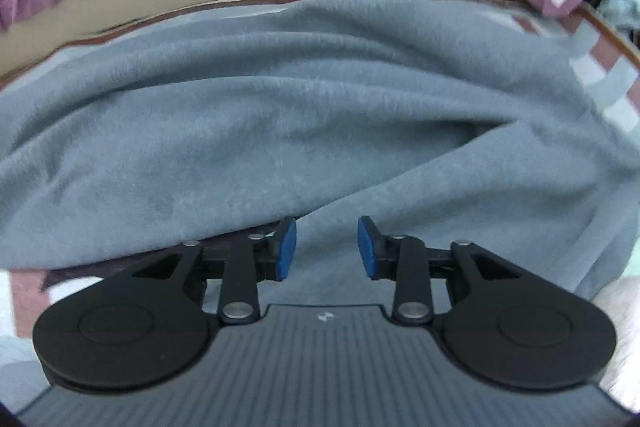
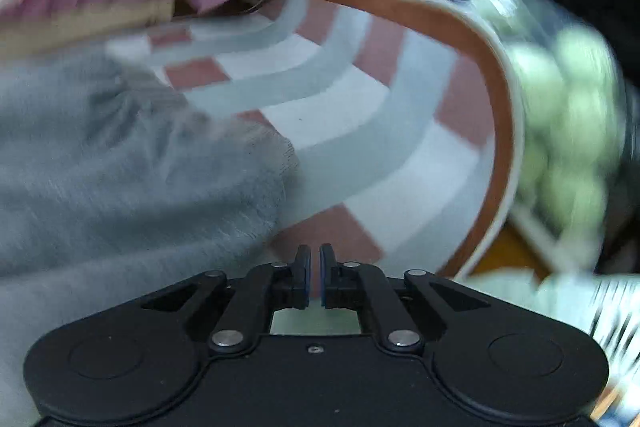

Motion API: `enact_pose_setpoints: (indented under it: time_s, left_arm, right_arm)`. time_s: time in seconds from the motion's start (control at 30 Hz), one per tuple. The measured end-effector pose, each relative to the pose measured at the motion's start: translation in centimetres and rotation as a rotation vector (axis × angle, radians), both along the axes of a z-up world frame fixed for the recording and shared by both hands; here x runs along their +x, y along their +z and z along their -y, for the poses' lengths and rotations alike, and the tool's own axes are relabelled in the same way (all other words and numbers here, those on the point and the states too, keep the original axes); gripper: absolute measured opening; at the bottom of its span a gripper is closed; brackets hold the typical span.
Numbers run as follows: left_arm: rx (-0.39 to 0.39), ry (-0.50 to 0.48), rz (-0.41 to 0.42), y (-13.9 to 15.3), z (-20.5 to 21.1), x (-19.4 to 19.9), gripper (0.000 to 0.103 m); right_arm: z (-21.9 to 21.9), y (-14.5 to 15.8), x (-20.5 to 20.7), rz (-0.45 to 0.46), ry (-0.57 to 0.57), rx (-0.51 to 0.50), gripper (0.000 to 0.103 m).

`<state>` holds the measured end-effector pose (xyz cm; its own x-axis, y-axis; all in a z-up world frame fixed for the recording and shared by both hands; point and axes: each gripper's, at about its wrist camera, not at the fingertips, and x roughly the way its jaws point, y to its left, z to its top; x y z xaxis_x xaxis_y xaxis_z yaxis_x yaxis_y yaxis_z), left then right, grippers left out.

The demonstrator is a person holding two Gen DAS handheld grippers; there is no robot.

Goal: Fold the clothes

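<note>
Grey garment point(image 1: 280, 115) (rumpled) lies on checked cloth point(image 2: 360, 131).

A counter point(image 2: 496, 99) with a brown rim is wearing a checked cover point(image 2: 360, 131) of pink, white and pale grey squares. A grey fleece garment point(image 1: 280, 131) is lying rumpled directly on it, spreading over most of the cover.

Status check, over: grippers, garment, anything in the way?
Left gripper open over grey garment. Right gripper shut, empty. Garment bunched on checked cloth. Nothing blocking.
</note>
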<state>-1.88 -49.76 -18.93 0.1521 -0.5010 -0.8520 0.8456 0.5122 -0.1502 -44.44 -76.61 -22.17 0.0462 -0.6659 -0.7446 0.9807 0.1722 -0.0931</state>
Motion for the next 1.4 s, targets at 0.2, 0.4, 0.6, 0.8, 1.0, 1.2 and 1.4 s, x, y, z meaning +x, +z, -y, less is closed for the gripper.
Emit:
enact_pose_setpoints:
  time_s: [0.2, 0.4, 0.6, 0.8, 1.0, 1.2, 1.4]
  left_arm:
    - [-0.088, 0.044, -0.026, -0.9, 1.8, 0.2, 0.041]
    - [-0.186, 0.111, -0.047, -2.0, 4.6, 0.8, 0.041]
    - [-0.191, 0.146, 0.01, -1.5, 6.6, 2.5, 0.041]
    - [-0.108, 0.096, 0.113, -0.1, 3.3, 4.0, 0.041]
    - [0.08, -0.083, 0.211, 0.1, 2.0, 4.0, 0.043]
    - [-0.04, -0.118, 0.182, 6.4, 4.9, 3.2, 0.046]
    - [-0.11, -0.095, 0.21, 8.0, 11.2, 0.4, 0.047]
  right_arm:
    - [0.6, 5.5, 2.6, 0.254, 0.123, -0.038, 0.05]
    - [6.2, 8.7, 13.5, 0.435, 0.439, 0.15, 0.06]
    - [8.5, 8.9, 23.7, 0.324, 0.601, 0.168, 0.061]
    - [16.2, 4.8, 22.5, 0.207, 0.475, 0.203, 0.062]
    - [20.7, 0.5, 15.4, 0.275, 0.218, 0.24, 0.062]
    - [21.6, -1.8, 10.2, 0.72, 0.214, 0.443, 0.063]
    - [21.1, -0.3, 12.6, 0.707, 0.28, 0.463, 0.068]
